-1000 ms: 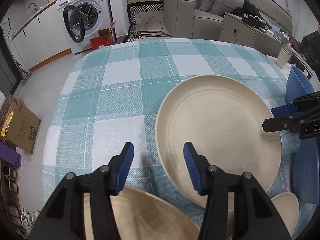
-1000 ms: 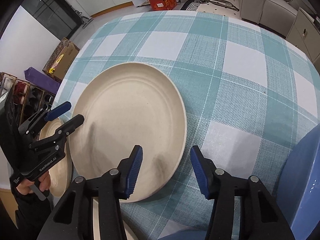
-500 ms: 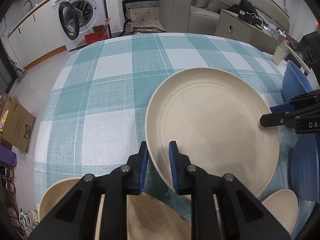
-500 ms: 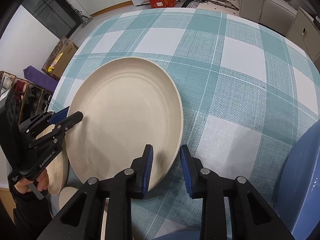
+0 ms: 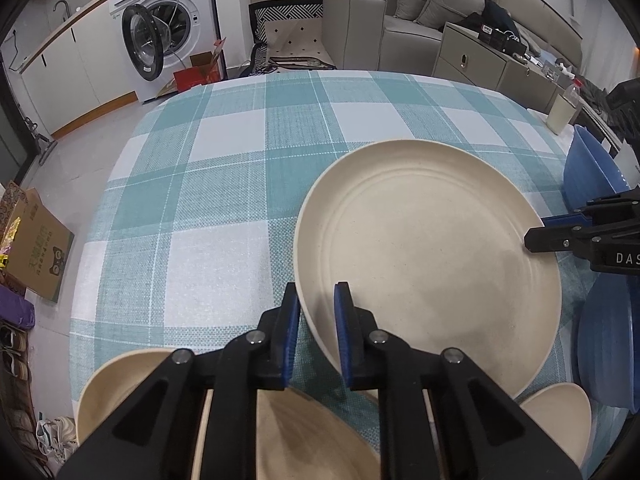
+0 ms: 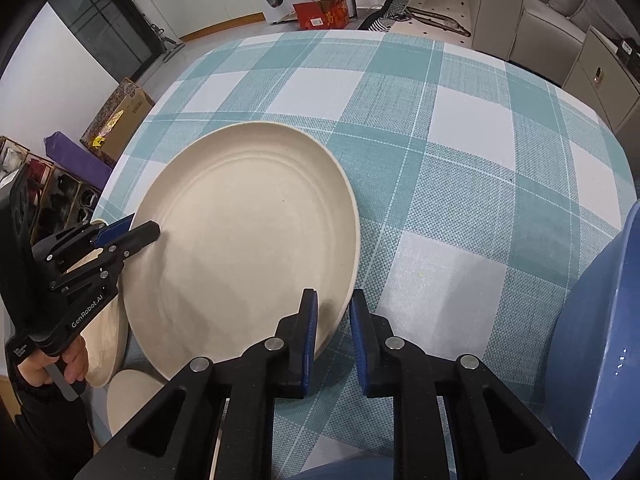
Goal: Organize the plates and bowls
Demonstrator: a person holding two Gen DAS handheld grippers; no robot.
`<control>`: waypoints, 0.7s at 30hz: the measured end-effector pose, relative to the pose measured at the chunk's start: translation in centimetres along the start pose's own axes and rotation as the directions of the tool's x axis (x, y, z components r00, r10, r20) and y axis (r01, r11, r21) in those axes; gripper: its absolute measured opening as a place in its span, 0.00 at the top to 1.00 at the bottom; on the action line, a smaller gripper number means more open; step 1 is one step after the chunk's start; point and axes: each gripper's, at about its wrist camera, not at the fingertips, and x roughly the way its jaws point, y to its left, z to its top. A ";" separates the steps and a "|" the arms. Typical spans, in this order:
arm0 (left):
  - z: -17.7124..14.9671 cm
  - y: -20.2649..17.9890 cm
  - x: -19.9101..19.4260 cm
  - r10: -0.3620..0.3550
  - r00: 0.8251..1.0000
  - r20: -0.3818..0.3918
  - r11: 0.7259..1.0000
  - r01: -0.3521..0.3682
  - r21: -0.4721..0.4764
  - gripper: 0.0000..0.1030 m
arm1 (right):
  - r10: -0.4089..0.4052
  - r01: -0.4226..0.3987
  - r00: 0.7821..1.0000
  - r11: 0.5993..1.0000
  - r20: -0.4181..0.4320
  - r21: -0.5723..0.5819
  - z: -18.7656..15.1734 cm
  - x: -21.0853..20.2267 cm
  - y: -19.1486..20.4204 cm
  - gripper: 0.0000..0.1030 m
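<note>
While the plate [image 5: 432, 248] sat mid-frame on the worktop [image 5: 240, 168], the left claw [image 5: 316, 312] pinched its rim. The right claw [image 6: 333, 316] gripped the opposite rim.

Room around the checked tablecloth [image 5: 248, 168]

A washer [image 5: 164, 36] with its door open stands by white cabinets [image 5: 60, 76]; red box [image 5: 200, 74], grey sofa [image 5: 404, 20], cardboard box [image 5: 38, 256] on the floor.

We are in a lived-in home: a white front-loading washing machine [image 5: 168, 36] (door open) stands under a counter. A grey fabric sofa [image 5: 404, 24] sits beyond the teal-and-white checked tablecloth [image 5: 248, 184].
</note>
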 end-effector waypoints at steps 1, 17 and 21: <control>0.0 0.0 -0.2 0.004 1.000 0.003 1.000 -0.004 0.001 0.86 | 0.000 0.000 1.000 1.000 0.006 -0.002 0.0 -0.1 0.0 0.84; -0.3 -0.3 -4.5 0.031 0.996 0.088 0.999 -0.032 0.015 0.86 | 0.005 -0.003 0.997 1.000 0.078 -0.026 -1.4 -3.8 1.1 0.84; -0.7 -0.1 -5.7 0.034 0.994 0.108 0.999 -0.035 0.013 0.86 | 0.012 -0.009 0.995 1.000 0.099 -0.030 -2.2 -5.0 1.9 0.84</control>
